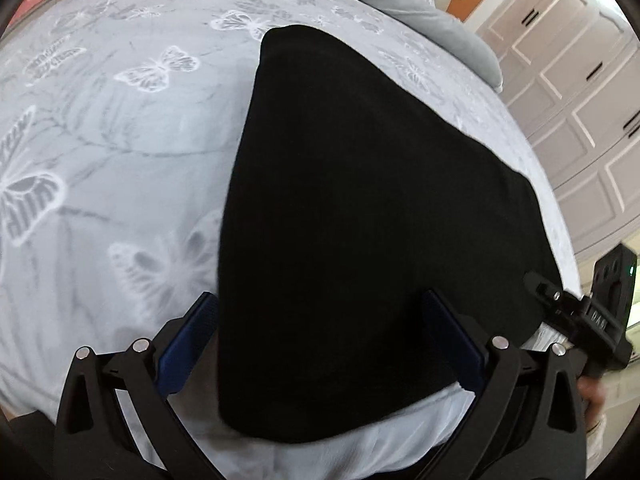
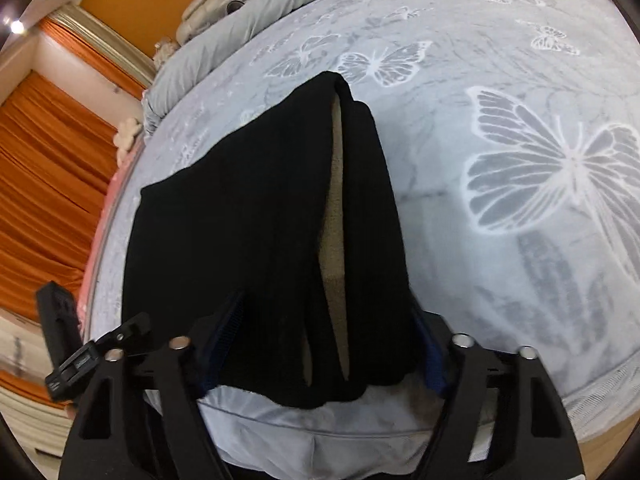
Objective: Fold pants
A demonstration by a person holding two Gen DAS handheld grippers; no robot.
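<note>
While black pants lie folded on butterfly bedspread at near edge, my left gripper and right gripper sit spread wide, straddling cloth, gripping nothing. I judge fabric soft, limp, thickish; pinch stacked near-edge corners.

Left gripper and right gripper, jaws spread wide, side by side.
</note>
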